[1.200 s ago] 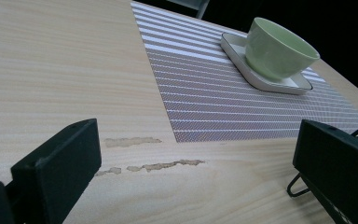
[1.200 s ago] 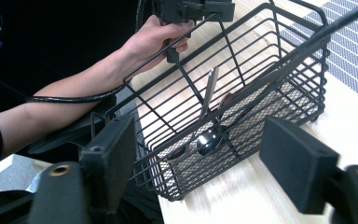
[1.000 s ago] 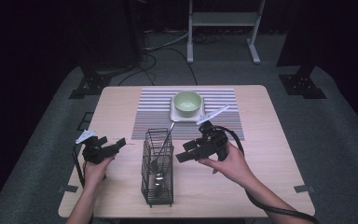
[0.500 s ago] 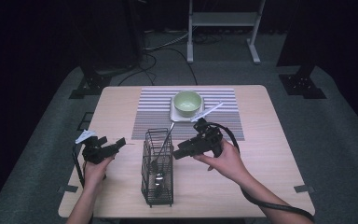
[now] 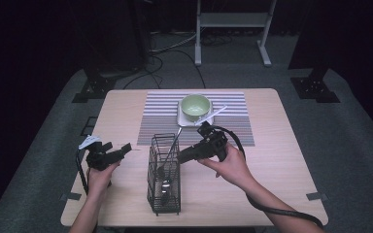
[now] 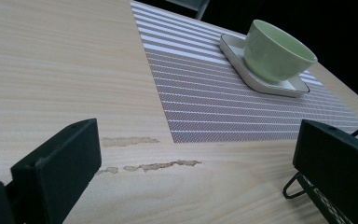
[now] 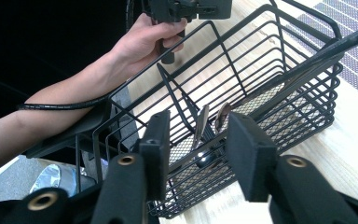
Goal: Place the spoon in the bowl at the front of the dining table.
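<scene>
The right gripper (image 5: 180, 157), jaws partly spread and just closing with nothing pinched, hangs over the right rim of the wire basket (image 5: 163, 204), which stands near the table's (image 5: 281, 160) near edge. The left gripper (image 5: 126, 147), jaws spread wide and empty, hovers left of the basket above bare wood.

A pale wooden desk (image 5: 272, 160) stands on grey carpet (image 5: 349, 145) in a dim room whose far side falls into darkness. Beyond the desk, well past the tool, a white metal frame (image 5: 230, 19) rises from the floor, with black cables (image 5: 165, 51) trailing beside it. Dark stand feet (image 5: 94, 90) sit on the carpet off both far corners. Light falls mostly on the desk top.
</scene>
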`<state>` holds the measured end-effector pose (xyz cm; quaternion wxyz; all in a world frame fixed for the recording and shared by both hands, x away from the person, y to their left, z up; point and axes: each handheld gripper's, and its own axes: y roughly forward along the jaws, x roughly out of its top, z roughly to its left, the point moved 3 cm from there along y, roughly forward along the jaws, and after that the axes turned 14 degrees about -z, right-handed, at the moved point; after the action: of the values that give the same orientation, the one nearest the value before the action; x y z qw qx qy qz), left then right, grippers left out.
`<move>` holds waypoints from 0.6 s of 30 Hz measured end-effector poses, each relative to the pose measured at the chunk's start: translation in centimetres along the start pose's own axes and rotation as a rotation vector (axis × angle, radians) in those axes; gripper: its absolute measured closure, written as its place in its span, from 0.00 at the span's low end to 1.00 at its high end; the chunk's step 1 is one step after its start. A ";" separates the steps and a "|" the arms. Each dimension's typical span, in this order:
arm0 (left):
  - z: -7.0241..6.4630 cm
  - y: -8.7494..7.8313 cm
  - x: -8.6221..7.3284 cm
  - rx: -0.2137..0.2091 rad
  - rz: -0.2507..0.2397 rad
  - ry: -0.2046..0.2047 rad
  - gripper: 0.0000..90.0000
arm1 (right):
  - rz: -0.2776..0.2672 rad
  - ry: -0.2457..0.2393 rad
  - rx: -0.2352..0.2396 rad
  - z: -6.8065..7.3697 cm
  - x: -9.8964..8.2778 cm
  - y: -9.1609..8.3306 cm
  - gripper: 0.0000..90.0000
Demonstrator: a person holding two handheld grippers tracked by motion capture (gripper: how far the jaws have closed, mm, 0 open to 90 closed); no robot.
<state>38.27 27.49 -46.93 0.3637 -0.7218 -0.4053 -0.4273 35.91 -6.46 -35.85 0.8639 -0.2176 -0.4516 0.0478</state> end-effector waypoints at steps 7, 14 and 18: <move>0.2 0.0 0.0 0.006 -0.002 -0.003 0.00 | 0.012 -0.019 -0.007 0.1 0.0 0.5 0.77; 0.3 -0.1 0.0 0.010 -0.004 -0.007 0.00 | 0.006 -0.038 -0.019 0.2 -0.1 0.5 0.92; 0.3 -0.1 0.1 0.014 -0.006 -0.003 0.00 | 0.003 -0.048 -0.018 0.4 -0.1 0.4 0.94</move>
<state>38.28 27.87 -46.95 0.3669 -0.7186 -0.4111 -0.4242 35.55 -5.94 -35.92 0.8508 -0.2250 -0.4723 0.0504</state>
